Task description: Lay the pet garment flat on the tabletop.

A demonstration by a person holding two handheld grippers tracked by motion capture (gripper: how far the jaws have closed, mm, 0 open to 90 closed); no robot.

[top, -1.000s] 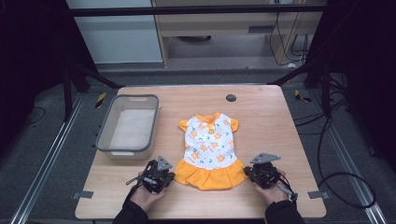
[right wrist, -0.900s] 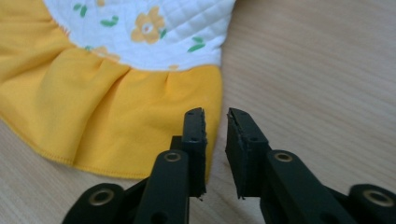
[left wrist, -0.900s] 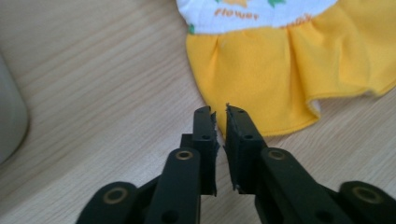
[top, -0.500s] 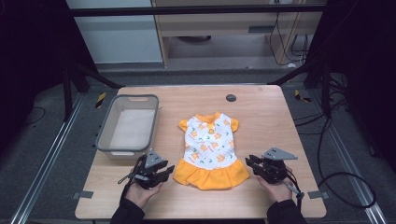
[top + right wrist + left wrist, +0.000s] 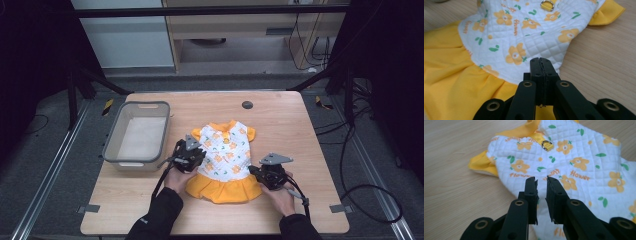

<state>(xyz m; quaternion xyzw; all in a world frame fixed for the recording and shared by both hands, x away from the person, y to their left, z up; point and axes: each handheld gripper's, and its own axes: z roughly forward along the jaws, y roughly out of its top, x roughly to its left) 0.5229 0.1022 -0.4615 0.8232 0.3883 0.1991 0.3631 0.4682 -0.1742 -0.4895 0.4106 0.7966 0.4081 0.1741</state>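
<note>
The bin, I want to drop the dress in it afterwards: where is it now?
In the high view the bin sits on the table's left side, just left of the dress and beside the left gripper.

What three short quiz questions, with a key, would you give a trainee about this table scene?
1. True or false: the dress lies inside the grey bin.
2. Whose jaws are pressed together? A. the left gripper; B. the right gripper; C. both.
3. Fill in: the skirt of the dress is ___ in colour.

Key: 1. False, it lies flat on the table, beside the bin. 2. B; the left gripper's jaws stand a little apart over the white quilted part. 3. Yellow.
</note>
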